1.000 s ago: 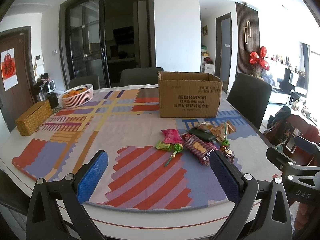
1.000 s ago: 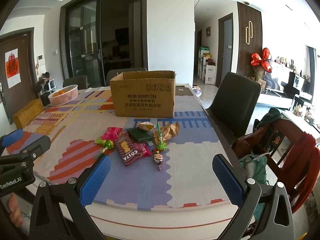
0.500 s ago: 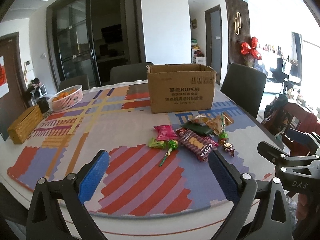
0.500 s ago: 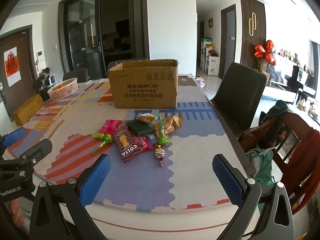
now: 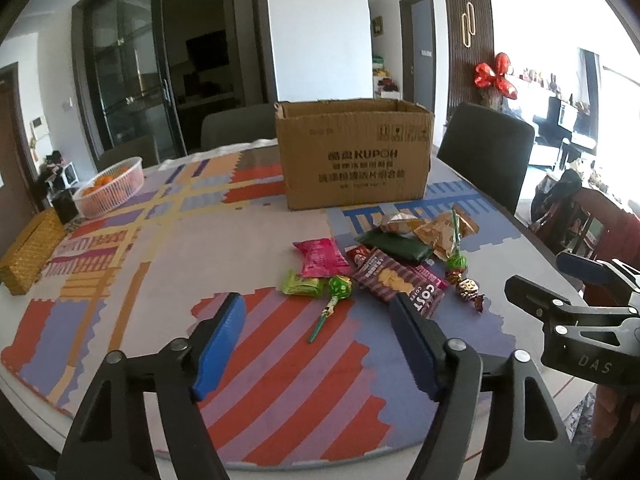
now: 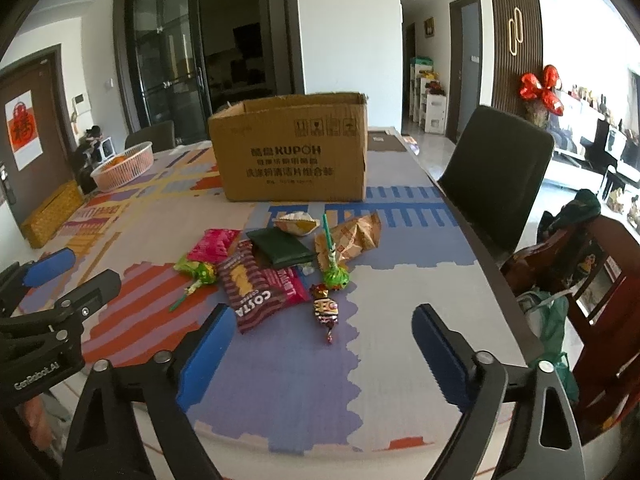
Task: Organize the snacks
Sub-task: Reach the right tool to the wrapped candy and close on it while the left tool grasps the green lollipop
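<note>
The snacks point(image 5: 384, 264) lie in a loose heap on the mat point(image 5: 160, 248), at six o'clock from the open box point(image 5: 354, 152). The left gripper point(image 5: 316, 320) hangs over a green lollipop point(image 5: 336, 296), jaws apart and just narrowing, nothing pinched. The right gripper point(image 6: 320, 328) hovers over a foil candy point(image 6: 325, 309), likewise released and just narrowing. A basket point(image 5: 112, 186) sits at ten o'clock from the heap.

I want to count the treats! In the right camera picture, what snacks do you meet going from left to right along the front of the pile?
Green lollipop → striped Costa cookie pack → gold-and-red wrapped candy. Further back, the other green lollipop sits about level with that candy, so I leave it out.
</note>
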Demonstrator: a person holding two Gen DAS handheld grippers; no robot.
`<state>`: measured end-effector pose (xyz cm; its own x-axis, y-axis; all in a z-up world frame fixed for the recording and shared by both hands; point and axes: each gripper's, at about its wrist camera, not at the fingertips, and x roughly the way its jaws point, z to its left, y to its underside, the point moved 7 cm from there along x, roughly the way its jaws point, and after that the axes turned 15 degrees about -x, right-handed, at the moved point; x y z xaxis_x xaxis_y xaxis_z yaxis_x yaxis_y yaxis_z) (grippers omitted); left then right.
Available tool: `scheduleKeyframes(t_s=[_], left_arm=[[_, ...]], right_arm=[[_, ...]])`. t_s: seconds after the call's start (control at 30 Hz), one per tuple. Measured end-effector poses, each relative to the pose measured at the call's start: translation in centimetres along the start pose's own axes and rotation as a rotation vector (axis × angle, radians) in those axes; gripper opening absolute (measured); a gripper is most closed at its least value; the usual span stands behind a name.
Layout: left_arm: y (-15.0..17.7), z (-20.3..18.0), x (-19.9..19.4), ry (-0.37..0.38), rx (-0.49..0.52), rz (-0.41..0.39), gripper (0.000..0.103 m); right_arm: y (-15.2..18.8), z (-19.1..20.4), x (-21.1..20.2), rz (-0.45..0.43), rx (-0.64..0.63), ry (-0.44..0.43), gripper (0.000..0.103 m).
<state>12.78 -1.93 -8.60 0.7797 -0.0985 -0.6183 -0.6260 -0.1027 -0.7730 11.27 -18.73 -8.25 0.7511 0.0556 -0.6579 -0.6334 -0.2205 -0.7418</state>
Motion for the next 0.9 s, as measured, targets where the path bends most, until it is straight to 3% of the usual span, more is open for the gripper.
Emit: scheduleKeyframes(t_s=[0.17,0.9], left_arm=[[0.1,-0.3,1.9,0.007,0.021,0.029,0.064],[0.5,-1.1,9.6,0.022,0.071,0.164,0.041]], right_arm=[[0.1,-0.2,1.7,0.035,0.007,-0.006,0.078],[1.2,0.0,7.6,0.192,0.024,-0.065,0.052]])
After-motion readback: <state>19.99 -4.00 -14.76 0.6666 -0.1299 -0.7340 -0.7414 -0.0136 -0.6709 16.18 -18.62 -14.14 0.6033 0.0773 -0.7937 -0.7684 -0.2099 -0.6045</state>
